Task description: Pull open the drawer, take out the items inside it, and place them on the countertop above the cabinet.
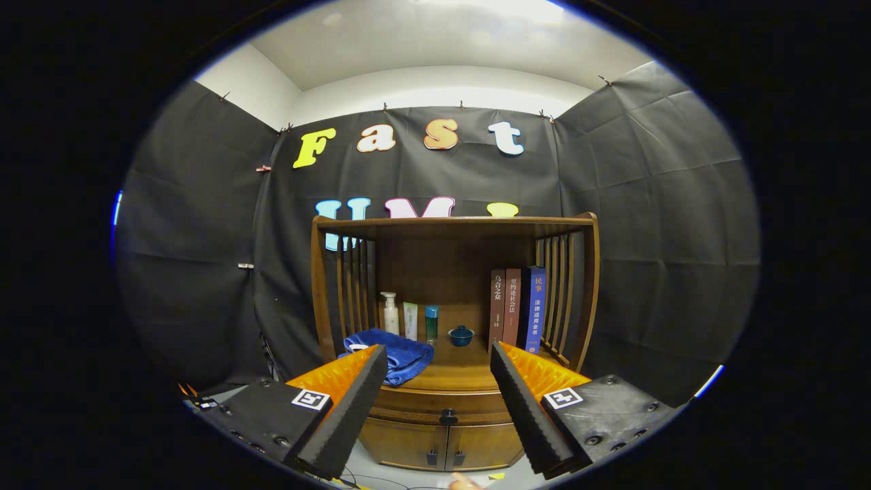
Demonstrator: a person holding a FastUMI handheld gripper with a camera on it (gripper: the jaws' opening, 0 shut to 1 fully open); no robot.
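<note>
A wooden cabinet [452,235] stands ahead of me against the booth wall. Its drawer [422,403] sits shut under the countertop [469,371], with a dark round knob [448,417] at its middle. My gripper [439,357] is open, nothing between its fingers, and hangs some way in front of the cabinet; the knob shows between and just below the fingertips. A folded blue towel [401,354] lies on the countertop's left part, just beyond the left finger [354,401].
On the countertop stand a white pump bottle [390,314], a white tube [410,320], a teal bottle [431,323], a small blue lidded pot [461,335] and three upright books [517,307]. Two lower doors [446,446] sit beneath the drawer. Slatted side rails flank the shelf.
</note>
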